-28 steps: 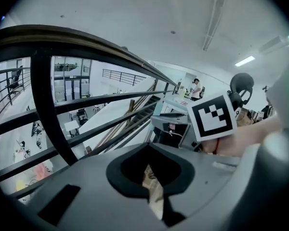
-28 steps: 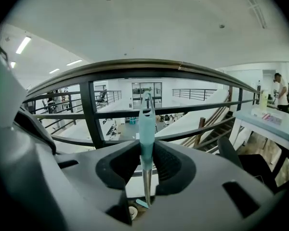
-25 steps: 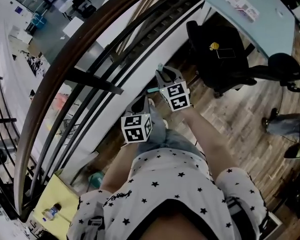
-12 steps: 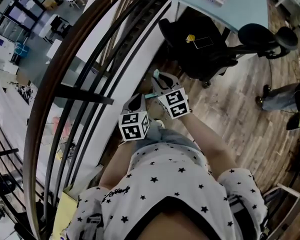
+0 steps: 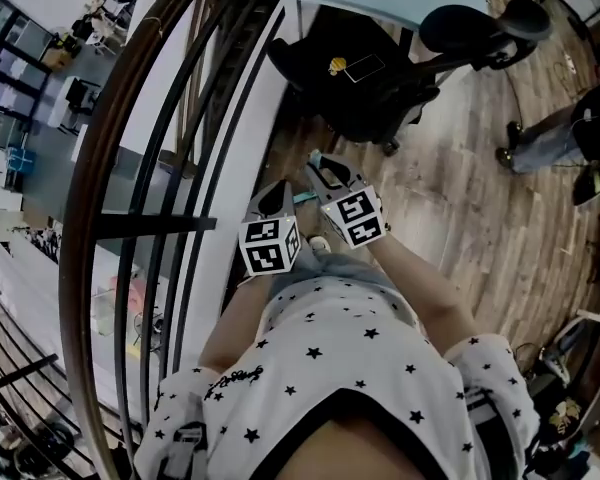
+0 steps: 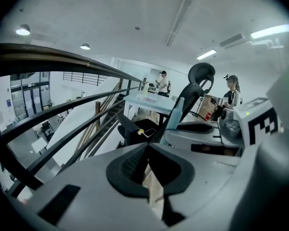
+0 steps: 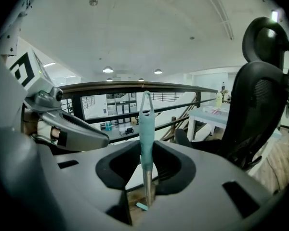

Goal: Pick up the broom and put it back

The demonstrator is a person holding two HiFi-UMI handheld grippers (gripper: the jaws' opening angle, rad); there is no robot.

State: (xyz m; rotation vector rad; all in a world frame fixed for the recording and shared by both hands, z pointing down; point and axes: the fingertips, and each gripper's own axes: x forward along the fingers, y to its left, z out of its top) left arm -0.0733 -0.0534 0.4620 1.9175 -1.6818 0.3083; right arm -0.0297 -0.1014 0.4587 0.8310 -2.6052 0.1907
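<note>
Head view: the left gripper (image 5: 277, 194) and right gripper (image 5: 325, 166) are held side by side in front of the person's starred shirt (image 5: 330, 358). They are next to a dark railing (image 5: 110, 168), on a wood floor (image 5: 460, 188), with an office chair (image 5: 370, 78) beyond.
Left gripper view: its 2 jaws meet at the tips with nothing between them. The right gripper is close on its right.
Right gripper view: its jaws are clamped on the broom (image 7: 146, 124). The teal grip stands upright between the pads with the metal shaft below. The railing runs behind and the office chair is at the right.
</note>
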